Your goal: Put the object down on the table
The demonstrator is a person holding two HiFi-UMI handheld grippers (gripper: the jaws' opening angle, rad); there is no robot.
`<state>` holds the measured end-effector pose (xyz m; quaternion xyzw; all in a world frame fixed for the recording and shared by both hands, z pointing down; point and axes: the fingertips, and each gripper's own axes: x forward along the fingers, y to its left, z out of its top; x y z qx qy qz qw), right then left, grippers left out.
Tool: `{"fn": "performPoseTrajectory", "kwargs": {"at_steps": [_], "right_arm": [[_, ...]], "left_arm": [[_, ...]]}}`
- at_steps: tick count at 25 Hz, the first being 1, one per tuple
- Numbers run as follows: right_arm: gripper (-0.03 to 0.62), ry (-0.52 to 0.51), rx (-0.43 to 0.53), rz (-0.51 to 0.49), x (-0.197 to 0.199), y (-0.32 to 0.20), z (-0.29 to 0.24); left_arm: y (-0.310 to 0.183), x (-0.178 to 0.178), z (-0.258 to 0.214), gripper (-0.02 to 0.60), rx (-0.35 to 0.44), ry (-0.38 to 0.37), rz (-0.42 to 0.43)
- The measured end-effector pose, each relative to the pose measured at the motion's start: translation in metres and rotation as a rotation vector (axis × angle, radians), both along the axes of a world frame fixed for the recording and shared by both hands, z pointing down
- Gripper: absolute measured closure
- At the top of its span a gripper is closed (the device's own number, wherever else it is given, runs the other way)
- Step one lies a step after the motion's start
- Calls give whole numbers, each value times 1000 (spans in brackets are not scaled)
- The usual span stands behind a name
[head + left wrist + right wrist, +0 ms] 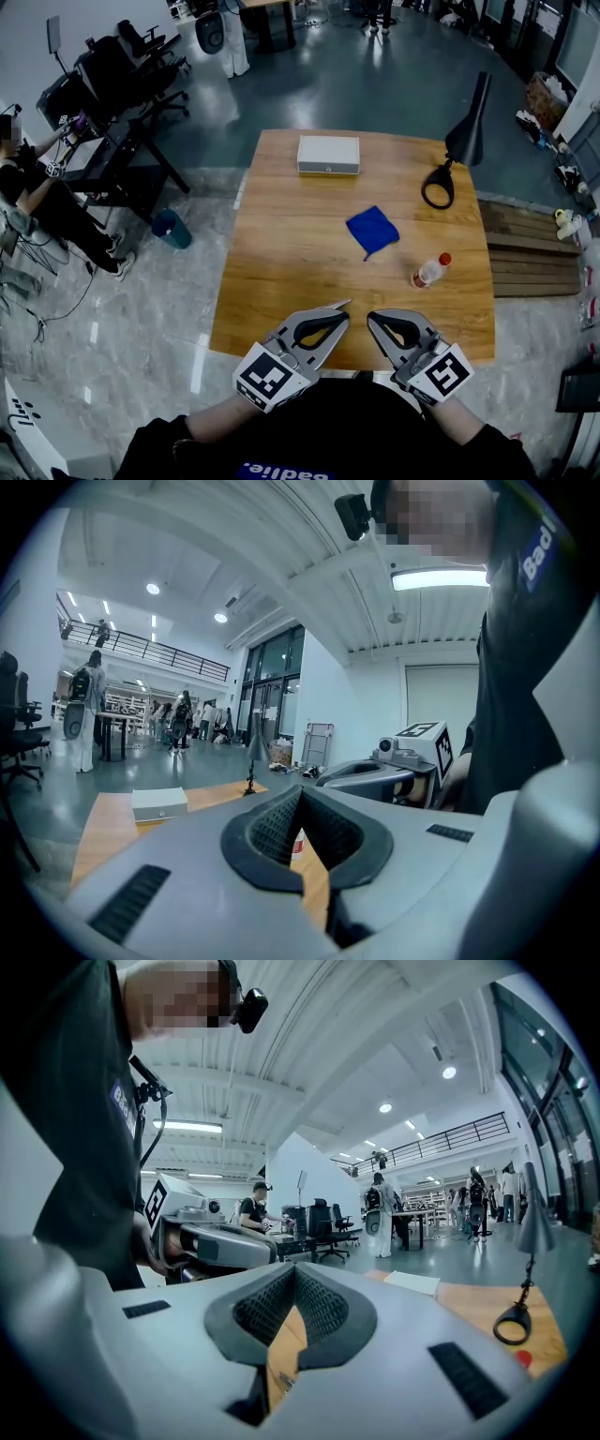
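No object is in either gripper, so the thing to be put down looks to be on the table [281, 281] already. It is most likely the crumpled blue cloth [372, 230] at mid-table or the red-capped plastic bottle [429, 271] lying on its side just right of it and nearer the person, though which of the two the task means cannot be told. Both rest on the wood, apart from each other and well clear of the grippers. Farther back sit a white box [328, 155] and, at the right edge, a black desk lamp [466, 131]. The left gripper [339, 307] and right gripper [372, 319] hang side by side over the near edge of the table, close to the person's body. In each gripper view the jaws meet at their tips with nothing pinched between them — only bare tabletop, and on the left a sliver of the bottle, shows through the gap behind the pads. Judged from this, the placing step is done or not yet begun. If it is done, the next move calls for little beyond keeping both grippers clear of the table; if an object is yet to be carried, a gripper would first have to open and reach forward for it.
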<state>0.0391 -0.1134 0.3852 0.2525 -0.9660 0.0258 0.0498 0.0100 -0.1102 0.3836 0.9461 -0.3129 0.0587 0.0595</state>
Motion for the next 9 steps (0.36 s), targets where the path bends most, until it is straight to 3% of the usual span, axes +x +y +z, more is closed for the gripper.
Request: {"fn": "performPoseTrajectory", "kwargs": {"at_steps": [9], "right_arm": [[589, 37, -54, 16, 8, 3, 16]], "left_arm": [[1, 2, 2, 574, 3, -12, -3]]}}
